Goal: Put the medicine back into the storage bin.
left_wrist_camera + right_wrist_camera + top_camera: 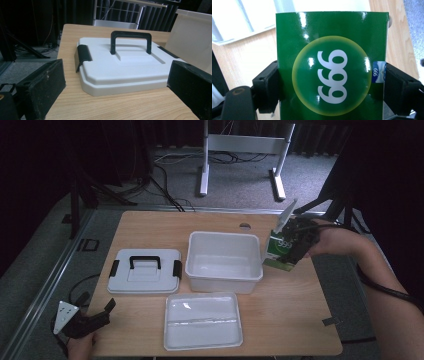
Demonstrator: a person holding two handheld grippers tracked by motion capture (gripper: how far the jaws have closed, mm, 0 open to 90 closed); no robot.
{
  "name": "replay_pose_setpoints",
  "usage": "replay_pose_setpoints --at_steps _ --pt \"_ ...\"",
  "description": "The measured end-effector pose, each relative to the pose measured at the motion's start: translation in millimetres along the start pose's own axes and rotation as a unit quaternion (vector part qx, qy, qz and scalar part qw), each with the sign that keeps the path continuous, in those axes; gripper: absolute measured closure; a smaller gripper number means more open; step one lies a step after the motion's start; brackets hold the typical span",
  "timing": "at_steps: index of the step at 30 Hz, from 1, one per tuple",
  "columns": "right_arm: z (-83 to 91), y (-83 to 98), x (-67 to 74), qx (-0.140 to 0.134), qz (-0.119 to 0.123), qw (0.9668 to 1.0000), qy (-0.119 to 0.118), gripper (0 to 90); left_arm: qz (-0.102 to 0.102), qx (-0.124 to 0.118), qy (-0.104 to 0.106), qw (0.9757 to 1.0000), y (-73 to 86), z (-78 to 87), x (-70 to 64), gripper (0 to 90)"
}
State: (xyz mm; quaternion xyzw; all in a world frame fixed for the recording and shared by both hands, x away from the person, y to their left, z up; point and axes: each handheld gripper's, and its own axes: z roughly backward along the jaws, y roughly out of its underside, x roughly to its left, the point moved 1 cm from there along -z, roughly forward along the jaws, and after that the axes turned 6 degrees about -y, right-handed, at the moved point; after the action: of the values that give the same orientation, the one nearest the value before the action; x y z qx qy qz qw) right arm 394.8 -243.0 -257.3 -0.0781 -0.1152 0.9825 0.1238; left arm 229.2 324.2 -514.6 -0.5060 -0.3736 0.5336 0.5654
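While clamped in right gripper (295,245) | green box (330,65) glossy | white "999"

Readable print on the green box

"999" is printed in white, seen upside down, inside a yellow-ringed circle on the green box (331,65); a small "999" is also read on the blue tab (378,72) at its side edge.

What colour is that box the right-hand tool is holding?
Green box, with a yellow-edged circle and white digits; clearest in the right gripper view.
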Motion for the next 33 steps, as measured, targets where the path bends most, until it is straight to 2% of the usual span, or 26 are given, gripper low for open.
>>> replay_pose_setpoints --at_steps 7,15,23,33 --pt "-1.6 -25.9 -5.1 0.001 0.018 0.9998 -0.003 15.5 -0.001 0.0 0.0 1.0 0.0 0.0 -0.2 1.5" --pt "-9.5 -51.3 -4.8 0.001 0.036 0.9993 -0.008 15.5 -0.002 0.0 0.0 1.0 0.0 -0.1 -0.4 1.5" --pt "-29.2 -76.9 -5.5 0.005 0.05 0.9985 -0.021 15.5 -0.002 0.0 0.0 1.0 -0.1 -0.4 -0.4 1.5" --pt "-51.3 -98.7 -4.7 0.004 0.066 0.9974 -0.029 15.5 -0.004 0.0 0.001 1.0 -0.1 -0.7 -0.5 1.5"
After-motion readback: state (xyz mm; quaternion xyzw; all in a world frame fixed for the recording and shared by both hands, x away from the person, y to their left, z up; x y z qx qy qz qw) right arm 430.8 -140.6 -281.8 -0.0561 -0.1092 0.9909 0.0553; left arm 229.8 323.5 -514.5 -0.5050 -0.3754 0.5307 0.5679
